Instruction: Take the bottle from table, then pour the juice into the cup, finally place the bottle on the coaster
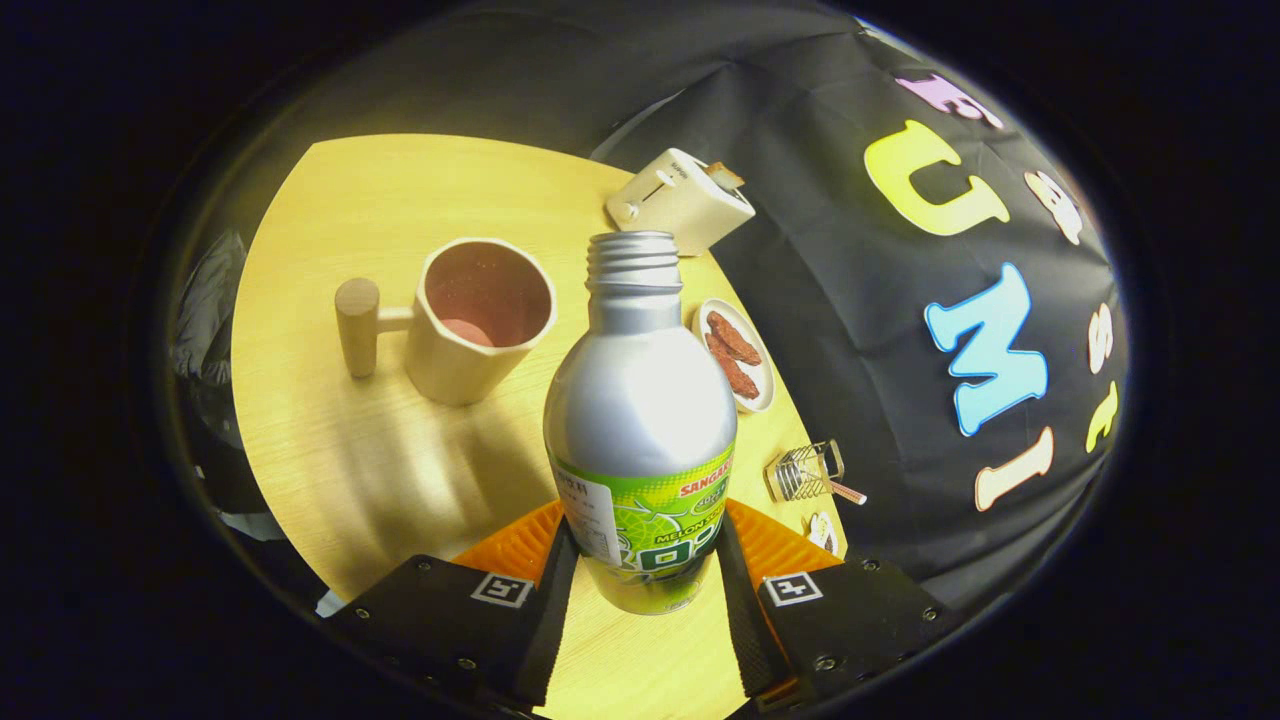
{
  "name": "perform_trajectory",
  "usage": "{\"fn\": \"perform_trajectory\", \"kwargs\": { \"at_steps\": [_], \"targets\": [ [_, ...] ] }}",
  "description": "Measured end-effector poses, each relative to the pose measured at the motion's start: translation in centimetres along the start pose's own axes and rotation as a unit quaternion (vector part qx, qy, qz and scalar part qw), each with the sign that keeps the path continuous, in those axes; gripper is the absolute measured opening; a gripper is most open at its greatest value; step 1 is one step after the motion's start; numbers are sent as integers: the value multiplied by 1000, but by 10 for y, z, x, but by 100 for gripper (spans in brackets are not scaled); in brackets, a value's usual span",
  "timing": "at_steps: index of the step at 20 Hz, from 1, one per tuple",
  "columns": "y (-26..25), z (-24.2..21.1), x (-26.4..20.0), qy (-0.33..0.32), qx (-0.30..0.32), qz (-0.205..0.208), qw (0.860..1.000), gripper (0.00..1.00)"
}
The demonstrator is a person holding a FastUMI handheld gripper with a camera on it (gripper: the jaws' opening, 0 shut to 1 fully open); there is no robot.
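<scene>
The gripper [645,575] had both fingers clenched on the green-labelled base of an uncapped silver aluminium bottle [640,400]; I could read "SANGARIA" and "MELON" on its label. At ten o'clock beyond it, on the round pale wooden table [330,440], stood a wooden cup [478,318] with a peg handle. Farther, at one o'clock, sat a small dish of reddish-brown strips [735,355], then a cream toaster [680,198].

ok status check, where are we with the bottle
Gripper shut on bottle, fingers on its lower body. Bottle uncapped, off the table. Cup ahead, beyond the fingers. Nothing between them.
</scene>
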State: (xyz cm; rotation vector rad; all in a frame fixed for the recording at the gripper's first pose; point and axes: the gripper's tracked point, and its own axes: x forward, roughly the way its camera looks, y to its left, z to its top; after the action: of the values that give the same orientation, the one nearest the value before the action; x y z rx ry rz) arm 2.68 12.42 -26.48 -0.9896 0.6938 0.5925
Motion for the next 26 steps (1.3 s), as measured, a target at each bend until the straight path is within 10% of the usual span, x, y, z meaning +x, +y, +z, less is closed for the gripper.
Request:
{"fn": "perform_trajectory", "kwargs": {
  "at_steps": [26],
  "targets": [
    [6, -4, 10, 152, -174, 34, 972, 69]
  ]
}}
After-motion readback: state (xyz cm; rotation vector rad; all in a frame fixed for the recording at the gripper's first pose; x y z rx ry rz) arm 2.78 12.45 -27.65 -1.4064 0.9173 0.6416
